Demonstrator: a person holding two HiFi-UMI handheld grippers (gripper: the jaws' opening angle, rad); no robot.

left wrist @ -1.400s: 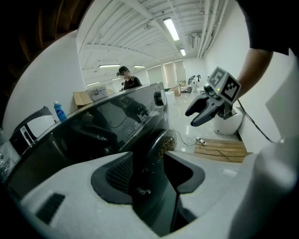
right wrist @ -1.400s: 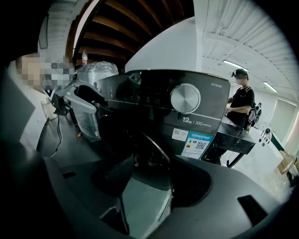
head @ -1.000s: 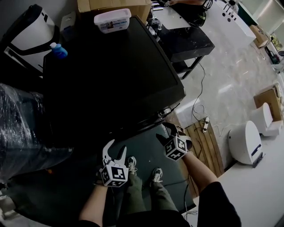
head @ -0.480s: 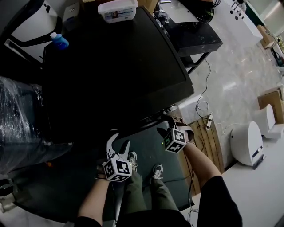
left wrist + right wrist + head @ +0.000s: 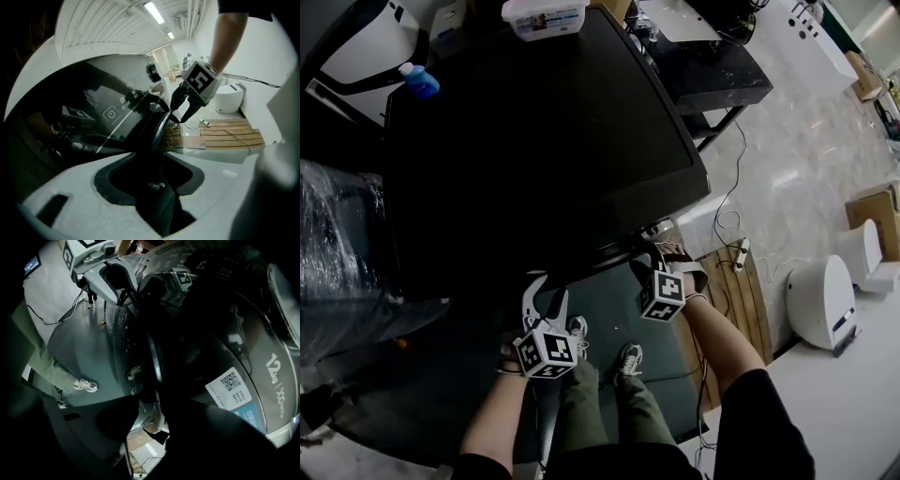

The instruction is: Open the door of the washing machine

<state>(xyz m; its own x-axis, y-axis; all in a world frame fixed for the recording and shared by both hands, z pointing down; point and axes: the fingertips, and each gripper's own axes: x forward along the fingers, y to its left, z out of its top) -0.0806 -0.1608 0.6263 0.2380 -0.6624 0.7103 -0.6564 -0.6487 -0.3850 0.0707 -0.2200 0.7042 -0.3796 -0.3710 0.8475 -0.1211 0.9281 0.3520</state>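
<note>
The black washing machine (image 5: 534,141) fills the head view from above; its round door (image 5: 201,357) faces me below the front edge. In the head view my left gripper (image 5: 546,292) and right gripper (image 5: 649,265) both reach in at that front. The door's rim (image 5: 159,131) runs between the white jaws of my left gripper (image 5: 154,183), which are closing without touching it. In the left gripper view my right gripper (image 5: 180,112) straddles the rim higher up. In its own view the right gripper (image 5: 150,420) is closing around the door rim (image 5: 154,362), with a gap still showing.
A white tub (image 5: 546,17) and a blue bottle (image 5: 419,82) stand on the machine's top. A plastic-wrapped bulk (image 5: 337,262) sits at the left. A power strip (image 5: 738,255), wooden slats (image 5: 741,300) and a white device (image 5: 820,300) lie to the right. My shoes (image 5: 630,358) stand just below.
Both grippers have sunk a little at the machine's front. The right gripper has rolled about its own line, and both pairs of jaws stand narrower than before.
</note>
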